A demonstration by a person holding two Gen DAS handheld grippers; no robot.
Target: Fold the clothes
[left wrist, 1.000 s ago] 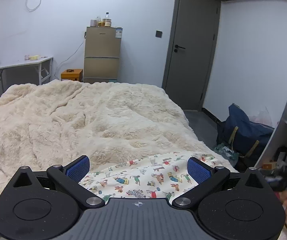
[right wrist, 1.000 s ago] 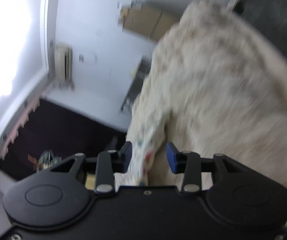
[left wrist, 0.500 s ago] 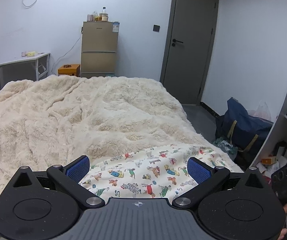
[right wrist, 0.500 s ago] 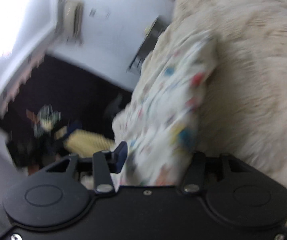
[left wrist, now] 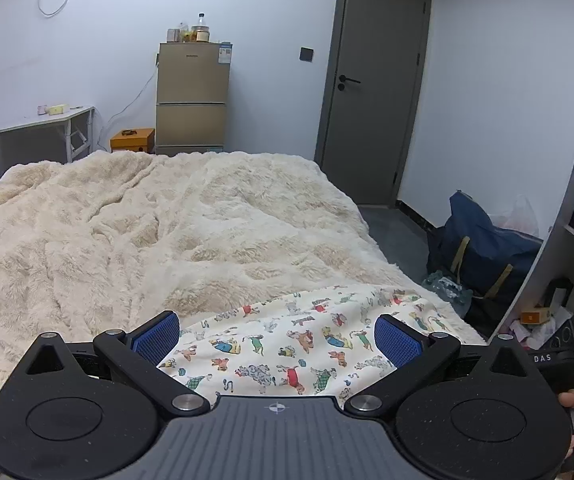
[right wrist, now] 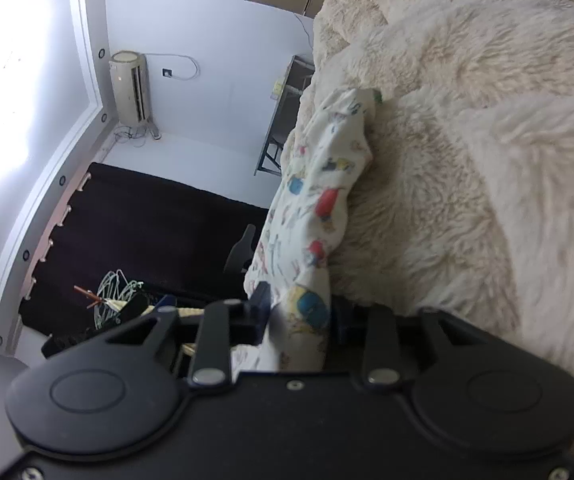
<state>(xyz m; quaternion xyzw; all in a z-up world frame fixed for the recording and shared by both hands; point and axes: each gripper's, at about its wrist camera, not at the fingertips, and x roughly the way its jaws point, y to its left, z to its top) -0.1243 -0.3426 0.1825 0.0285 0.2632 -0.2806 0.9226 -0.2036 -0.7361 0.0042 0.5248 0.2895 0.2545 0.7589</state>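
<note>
A white garment with small coloured cartoon prints (left wrist: pixel 299 344) lies on the near edge of a bed covered by a cream fluffy blanket (left wrist: pixel 147 220). My left gripper (left wrist: pixel 277 334) is open and hovers over the garment, which shows between its blue pads. In the right wrist view, rolled on its side, my right gripper (right wrist: pixel 301 314) is shut on an edge of the same garment (right wrist: pixel 319 200), which stretches away from the jaws along the blanket (right wrist: pixel 467 160).
A gold fridge (left wrist: pixel 193 96), an orange box (left wrist: pixel 132 140) and a white folding table (left wrist: pixel 31 128) stand beyond the bed. A grey door (left wrist: pixel 371 84) is at the back right. A dark blue bag (left wrist: pixel 483 244) and clutter sit on the floor to the right.
My right gripper has closed on the garment's edge; a second ago its jaws were apart. The left gripper rose slightly, and more of the garment shows between its pads.
</note>
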